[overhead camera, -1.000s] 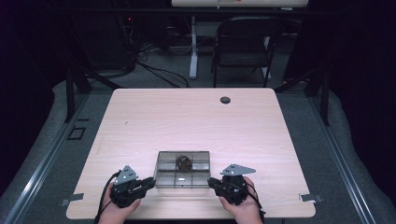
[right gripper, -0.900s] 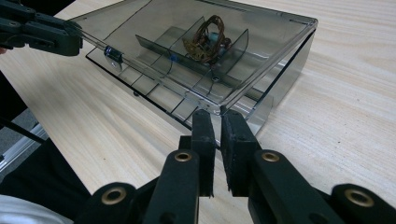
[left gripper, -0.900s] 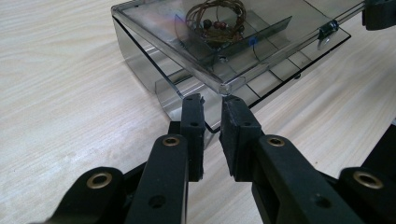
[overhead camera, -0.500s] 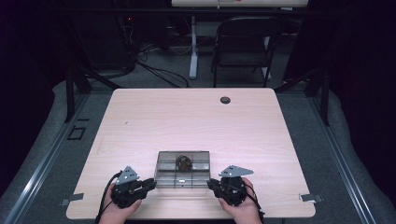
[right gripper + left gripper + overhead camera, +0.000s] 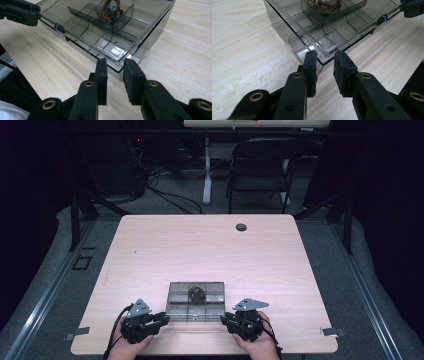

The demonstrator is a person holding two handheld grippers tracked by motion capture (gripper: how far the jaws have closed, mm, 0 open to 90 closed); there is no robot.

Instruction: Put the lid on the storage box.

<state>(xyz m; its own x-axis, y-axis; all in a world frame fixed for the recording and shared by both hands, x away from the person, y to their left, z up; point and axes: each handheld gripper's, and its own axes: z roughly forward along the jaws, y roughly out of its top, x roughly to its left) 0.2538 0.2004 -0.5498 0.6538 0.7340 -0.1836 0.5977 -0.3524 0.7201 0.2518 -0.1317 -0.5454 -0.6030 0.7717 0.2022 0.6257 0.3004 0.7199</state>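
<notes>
Box: we see the clear compartment box (image 5: 195, 301) at the table (image 5: 210, 250) near edge, centred.
Left gripper (image 5: 325, 60): jaws just opening, box corner between, unpressed.
Right gripper (image 5: 115, 67): the same, opposite corner.

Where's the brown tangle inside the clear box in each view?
High view: the brown tangle sits in a middle compartment at the far side of the clear box, low centre of the picture.
Left gripper view: top centre, just right of the middle.
Right gripper view: top centre.
Shared landmark: the box's small metal latch on its near edge.
</notes>
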